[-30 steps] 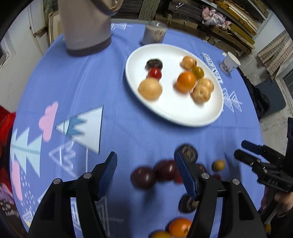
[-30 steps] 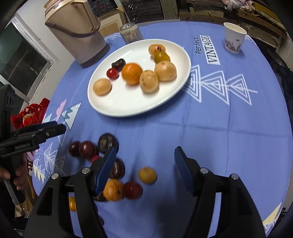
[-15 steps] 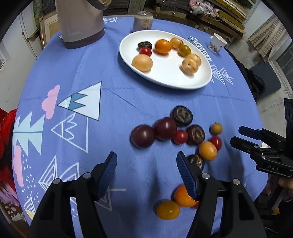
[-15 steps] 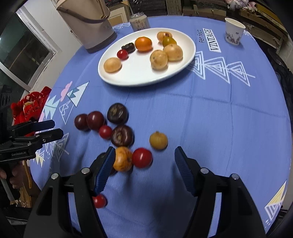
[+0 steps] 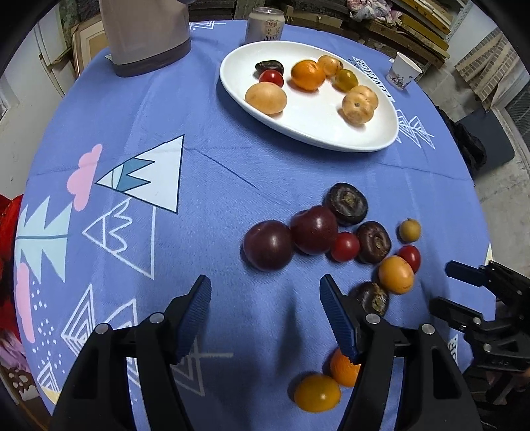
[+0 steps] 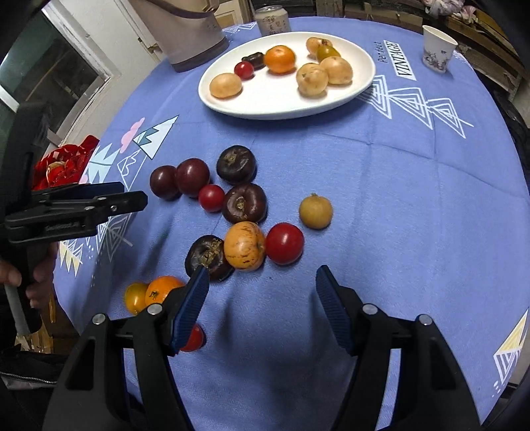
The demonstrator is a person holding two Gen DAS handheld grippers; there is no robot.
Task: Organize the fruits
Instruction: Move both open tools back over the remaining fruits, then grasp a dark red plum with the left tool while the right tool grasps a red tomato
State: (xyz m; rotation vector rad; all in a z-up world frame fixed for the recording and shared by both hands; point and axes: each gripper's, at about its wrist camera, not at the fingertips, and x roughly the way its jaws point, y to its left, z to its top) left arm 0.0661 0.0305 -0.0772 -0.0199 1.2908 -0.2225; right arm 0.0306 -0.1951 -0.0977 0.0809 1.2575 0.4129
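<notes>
A white plate at the far side holds several fruits, among them an orange and a red tomato. Loose fruits lie on the blue cloth nearer me: two dark plums, dark mangosteens, red tomatoes, an orange fruit and a small tan fruit. My left gripper is open and empty just short of the plums. My right gripper is open and empty just short of the orange fruit and tomato.
A beige jug, a drink can and a paper cup stand at the back. An orange and a yellow tomato lie near the table's front edge. Each gripper shows in the other's view.
Both grippers have pulled back from the plate toward the near side and now hover by the loose fruits. Both stay open and empty.
</notes>
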